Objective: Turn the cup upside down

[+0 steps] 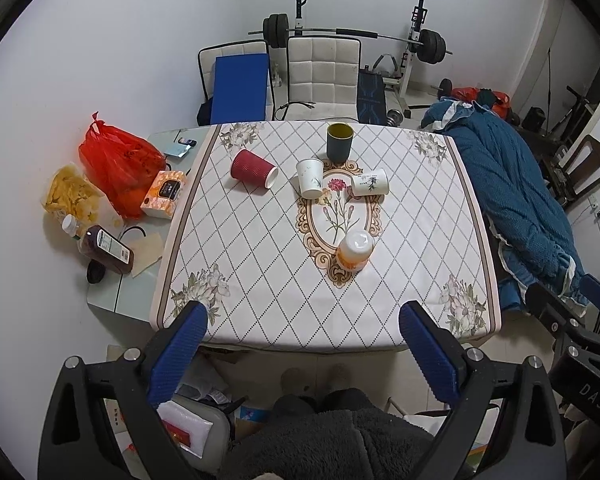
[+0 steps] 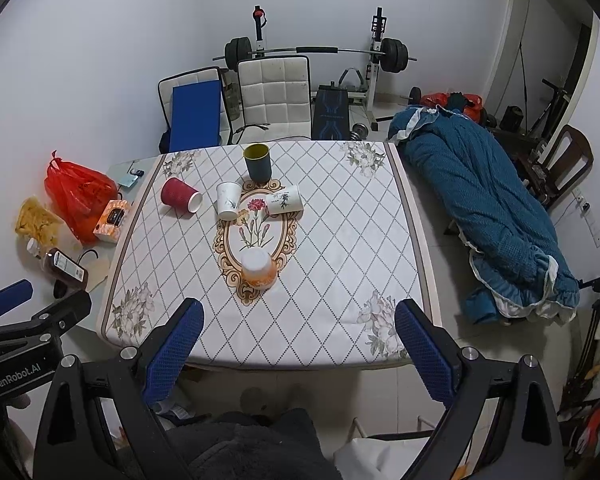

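Several cups sit on the patterned tablecloth (image 1: 400, 248). An orange and white cup (image 1: 355, 250) (image 2: 258, 269) stands upside down nearest me. A white cup (image 1: 310, 178) (image 2: 227, 199) stands upright. Another white cup (image 1: 370, 183) (image 2: 285, 200) lies on its side. A red ribbed cup (image 1: 253, 169) (image 2: 180, 195) lies on its side at the left. A dark cup with a yellow inside (image 1: 340, 143) (image 2: 257, 163) stands upright at the back. My left gripper (image 1: 304, 320) and right gripper (image 2: 300, 318) are open and empty, held back above the table's near edge.
Left of the cloth lie a red plastic bag (image 1: 118, 160), a bag of chips (image 1: 70, 196), an orange box (image 1: 164, 195) and a dark bottle (image 1: 108, 249). Two white chairs (image 1: 324, 74) and a barbell rack stand behind. A blue quilt (image 1: 512, 196) lies to the right.
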The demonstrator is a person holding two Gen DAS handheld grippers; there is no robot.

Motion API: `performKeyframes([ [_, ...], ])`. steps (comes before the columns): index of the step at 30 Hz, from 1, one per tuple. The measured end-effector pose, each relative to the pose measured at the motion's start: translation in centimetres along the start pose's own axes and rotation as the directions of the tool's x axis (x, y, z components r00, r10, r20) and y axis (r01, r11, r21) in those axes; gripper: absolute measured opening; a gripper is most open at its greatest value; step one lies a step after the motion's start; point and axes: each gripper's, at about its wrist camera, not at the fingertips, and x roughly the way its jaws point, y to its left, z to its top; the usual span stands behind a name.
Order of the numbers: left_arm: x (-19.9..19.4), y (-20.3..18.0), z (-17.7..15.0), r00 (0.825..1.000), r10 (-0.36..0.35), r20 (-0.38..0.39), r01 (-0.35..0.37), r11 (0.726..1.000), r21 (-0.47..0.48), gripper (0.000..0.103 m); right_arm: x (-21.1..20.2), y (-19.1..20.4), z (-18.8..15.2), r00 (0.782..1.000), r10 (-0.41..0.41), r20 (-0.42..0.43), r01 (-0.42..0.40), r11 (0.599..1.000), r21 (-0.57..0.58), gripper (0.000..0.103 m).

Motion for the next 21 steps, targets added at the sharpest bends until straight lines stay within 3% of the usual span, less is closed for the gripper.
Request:
performKeyframes([
  [21, 0.17, 0.12, -0.22, 1.0, 0.0, 0.004, 0.0, 1.0, -0.001, 0.098, 0.27, -0.29, -0.5, 1.0, 0.007, -0.004, -0.007, 1.0, 0.001, 0.098],
])
